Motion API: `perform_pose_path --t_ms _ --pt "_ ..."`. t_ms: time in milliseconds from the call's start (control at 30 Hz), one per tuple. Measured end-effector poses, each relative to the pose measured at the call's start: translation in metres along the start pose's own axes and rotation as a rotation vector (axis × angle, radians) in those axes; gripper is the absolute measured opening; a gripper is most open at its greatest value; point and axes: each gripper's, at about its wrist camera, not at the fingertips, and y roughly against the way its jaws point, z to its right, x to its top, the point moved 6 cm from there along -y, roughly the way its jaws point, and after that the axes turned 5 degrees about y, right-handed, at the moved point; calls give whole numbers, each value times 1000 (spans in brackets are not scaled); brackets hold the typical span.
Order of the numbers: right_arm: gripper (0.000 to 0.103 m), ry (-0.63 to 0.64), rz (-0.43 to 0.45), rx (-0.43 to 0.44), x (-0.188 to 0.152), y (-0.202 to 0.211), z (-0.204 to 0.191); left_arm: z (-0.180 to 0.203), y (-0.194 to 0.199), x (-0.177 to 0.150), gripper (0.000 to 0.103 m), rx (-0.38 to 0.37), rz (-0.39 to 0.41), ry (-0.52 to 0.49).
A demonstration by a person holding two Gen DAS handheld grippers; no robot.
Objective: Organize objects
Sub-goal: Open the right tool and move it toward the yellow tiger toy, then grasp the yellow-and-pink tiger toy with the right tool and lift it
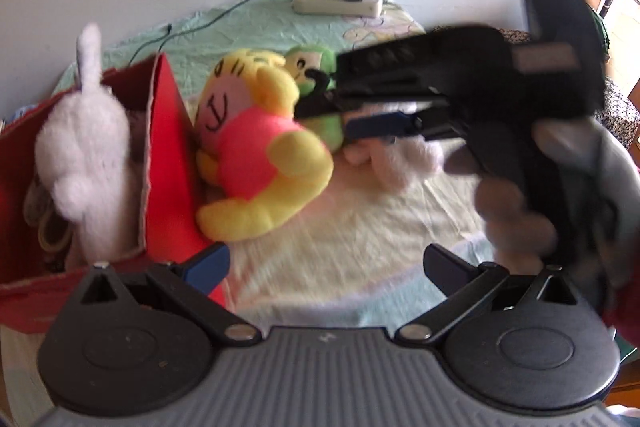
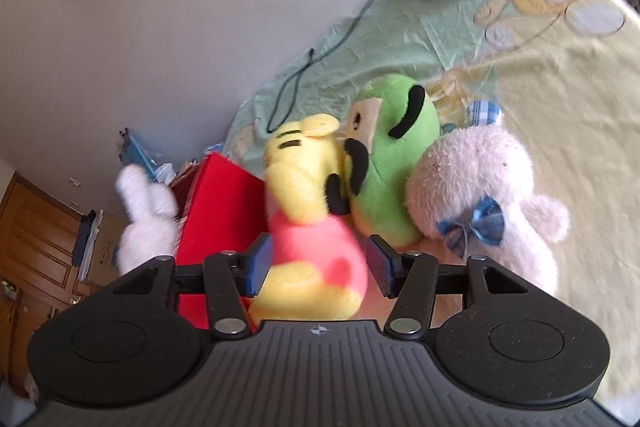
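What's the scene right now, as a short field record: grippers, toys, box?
surface: cloth-covered table
box: red box, white plush rabbit standing in it
right gripper: open, jaws either side of the yellow bear in a pink shirt, not closed on it
left gripper: open, holding nothing
outside the box: yellow bear, green plush, pale pink plush with blue bow
background: power strip with charger, by the wall

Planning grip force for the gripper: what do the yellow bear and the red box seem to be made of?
The yellow bear looks like soft plush: fuzzy nap, rounded stuffed limbs, a matte pink shirt. The red box seems to be cardboard or stiff paper: a flat matte panel with a thin, slightly ragged pale edge.
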Motion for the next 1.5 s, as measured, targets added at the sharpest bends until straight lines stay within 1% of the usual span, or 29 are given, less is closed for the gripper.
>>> perform_pose_path --t_ms 200,267,333,400,500,600,667,767,867,900,967,1067,1100,1133,1233,1300,1333,1367,1467,1500 --pt "56 -47 -85 20 -1 -42 5 -8 -3 -10 103 8 -26 40" --pt "52 -83 -97 50 -2 -46 6 -12 -2 -13 103 13 -28 53" --pt "42 -102 -98 63 -2 -43 8 -15 -1 -12 103 8 -24 68" --pt "37 -119 -105 85 -3 -36 10 -19 2 -11 103 -9 -18 80" --pt "35 -123 -123 123 -13 -16 8 -21 8 -8 103 -50 -1 86" --pt "35 -108 -151 133 -33 5 4 -19 11 -8 103 -108 -5 85" --pt "35 -106 -179 145 -48 17 4 -17 10 -11 103 -154 -21 87" --pt "36 -108 -217 136 -75 37 7 -15 5 -20 103 -230 -69 96" --pt "38 -124 -253 134 -97 52 12 -14 -4 -33 103 -276 -124 117" --pt "41 -117 -250 130 -100 56 13 -14 -8 -37 103 -289 -143 130" --pt "44 -98 -227 107 -99 62 16 -16 -17 -42 103 -309 -172 169" --pt "47 -115 -192 105 -89 60 22 -21 -27 -39 103 -344 -175 238" --pt "51 -115 -191 101 -86 57 23 -21 -30 -36 103 -352 -176 252" --pt "56 -106 -190 94 -83 52 24 -20 -32 -35 103 -356 -172 256" --pt "60 -87 -191 110 -81 39 22 -17 -49 -32 103 -332 -197 261" --pt "61 -98 -197 118 -83 34 22 -15 -61 -37 100 -333 -241 294" --pt "59 -112 -205 131 -87 36 23 -15 -64 -38 100 -332 -254 301" --pt "57 -125 -210 146 -88 35 23 -13 -63 -39 99 -324 -250 290" --pt "50 -127 -194 152 -88 40 25 -6 -57 -37 97 -302 -223 240" --pt "46 -132 -190 155 -88 43 26 -4 -57 -36 97 -300 -219 234"
